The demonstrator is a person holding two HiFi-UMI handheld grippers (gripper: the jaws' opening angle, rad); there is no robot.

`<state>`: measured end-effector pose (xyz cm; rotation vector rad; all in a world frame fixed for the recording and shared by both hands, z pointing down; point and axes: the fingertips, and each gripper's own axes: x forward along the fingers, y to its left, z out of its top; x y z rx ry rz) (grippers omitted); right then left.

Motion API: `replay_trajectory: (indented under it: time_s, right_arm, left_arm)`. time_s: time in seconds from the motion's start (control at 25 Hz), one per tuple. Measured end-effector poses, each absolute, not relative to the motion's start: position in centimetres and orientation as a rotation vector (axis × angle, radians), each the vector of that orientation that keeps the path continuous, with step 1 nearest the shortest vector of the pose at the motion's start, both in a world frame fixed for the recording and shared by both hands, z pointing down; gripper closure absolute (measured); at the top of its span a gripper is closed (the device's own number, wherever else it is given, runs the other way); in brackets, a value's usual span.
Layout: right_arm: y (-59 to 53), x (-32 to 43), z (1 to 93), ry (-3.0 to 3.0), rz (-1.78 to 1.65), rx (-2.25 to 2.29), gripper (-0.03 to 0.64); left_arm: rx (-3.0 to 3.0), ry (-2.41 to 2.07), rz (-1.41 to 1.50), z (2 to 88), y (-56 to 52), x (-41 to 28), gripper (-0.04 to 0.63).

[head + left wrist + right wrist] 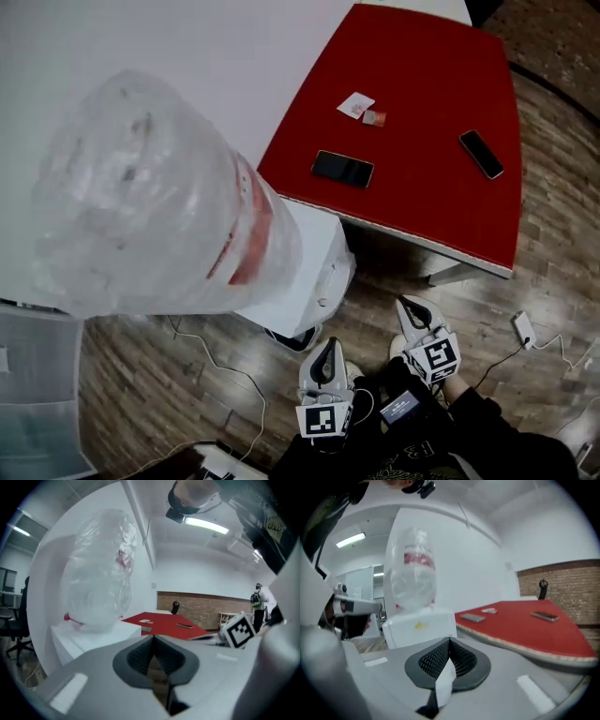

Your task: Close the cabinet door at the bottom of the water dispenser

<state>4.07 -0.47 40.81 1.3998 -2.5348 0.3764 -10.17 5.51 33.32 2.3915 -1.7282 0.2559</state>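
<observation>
2 grippers are seen low in the head view; the left gripper (328, 345) is clamped shut on nothing; the right gripper (408, 305) likewise; the water dispenser (314, 267), topped by its bottle (141, 197), is found just ahead, beside the red table (422, 112); its bottom cabinet door is hidden from above.

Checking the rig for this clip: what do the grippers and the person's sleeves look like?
The left gripper and right gripper have pale grey-white bodies, dark ribbed pads and a cube with black-and-white square markers each. The sleeve is dark.
</observation>
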Motion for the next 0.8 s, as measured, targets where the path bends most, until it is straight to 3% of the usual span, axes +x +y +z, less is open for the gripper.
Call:
replay_trajectory:
  time_s: [0.28,0.8]
  right_arm:
    - [0.0,3.1,21.7,-2.644,0.072,1.607,0.617]
    - [2.3,-1.5,13.9,-2.800,-0.074,1.584,0.617]
  left_arm:
    - [2.360,-1.851,0.047,22.3,5.9,-12.5,0.589]
    - [2.363,-1.982,-0.028,15.3,4.5,-15.2,0.589]
